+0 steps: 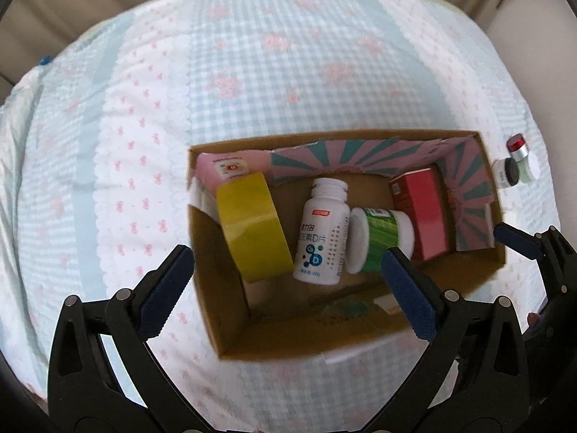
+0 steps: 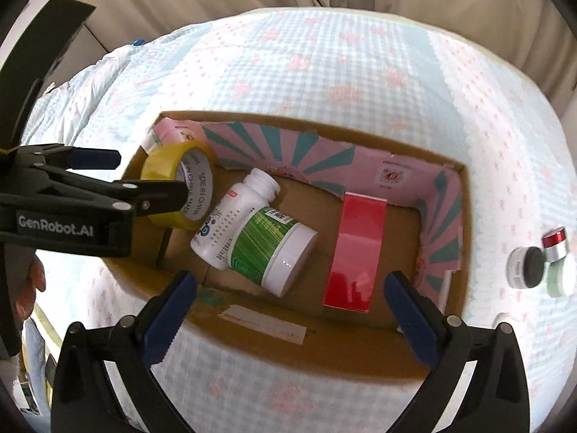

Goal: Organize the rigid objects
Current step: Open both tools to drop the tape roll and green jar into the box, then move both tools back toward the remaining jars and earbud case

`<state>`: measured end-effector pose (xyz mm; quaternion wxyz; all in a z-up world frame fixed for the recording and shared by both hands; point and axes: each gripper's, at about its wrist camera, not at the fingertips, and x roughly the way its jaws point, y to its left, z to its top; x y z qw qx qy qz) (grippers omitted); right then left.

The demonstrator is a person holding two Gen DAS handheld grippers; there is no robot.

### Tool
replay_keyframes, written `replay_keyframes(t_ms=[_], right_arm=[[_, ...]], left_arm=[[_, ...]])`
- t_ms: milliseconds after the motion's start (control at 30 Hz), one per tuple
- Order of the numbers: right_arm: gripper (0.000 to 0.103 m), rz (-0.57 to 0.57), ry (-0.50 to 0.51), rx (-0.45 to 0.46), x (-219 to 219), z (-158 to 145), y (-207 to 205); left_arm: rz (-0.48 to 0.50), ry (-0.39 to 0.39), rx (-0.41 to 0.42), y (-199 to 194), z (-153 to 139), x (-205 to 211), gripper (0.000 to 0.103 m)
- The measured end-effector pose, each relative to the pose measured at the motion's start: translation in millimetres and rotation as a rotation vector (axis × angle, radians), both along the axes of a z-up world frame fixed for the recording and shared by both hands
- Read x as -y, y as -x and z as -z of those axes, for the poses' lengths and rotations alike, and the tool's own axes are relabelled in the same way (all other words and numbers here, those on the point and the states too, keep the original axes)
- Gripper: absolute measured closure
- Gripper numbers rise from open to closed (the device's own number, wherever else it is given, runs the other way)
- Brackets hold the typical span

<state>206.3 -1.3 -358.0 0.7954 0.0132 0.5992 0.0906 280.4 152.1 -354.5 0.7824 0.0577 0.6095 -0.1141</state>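
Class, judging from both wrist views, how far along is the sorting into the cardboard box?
Done: the yellow tape roll, white pill bottle, green-labelled jar and red carton lie inside the cardboard box. In hand: nothing; the left gripper and right gripper are open and empty. Left: the small cosmetic jars on the bedspread beside the box.

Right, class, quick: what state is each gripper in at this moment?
Left gripper: open, holding nothing, above the cardboard box.
Right gripper: open, holding nothing, above the same box.
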Motion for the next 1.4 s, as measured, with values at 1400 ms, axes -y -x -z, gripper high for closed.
replay_keyframes(t_ms=[1400], right_arm=[[0.0,0.217,0.143,0.319,298.0,-196.1,134.0]], left_arm=[[-0.18,0.066,0.338,193.7,-159.5,221.7,0.0]])
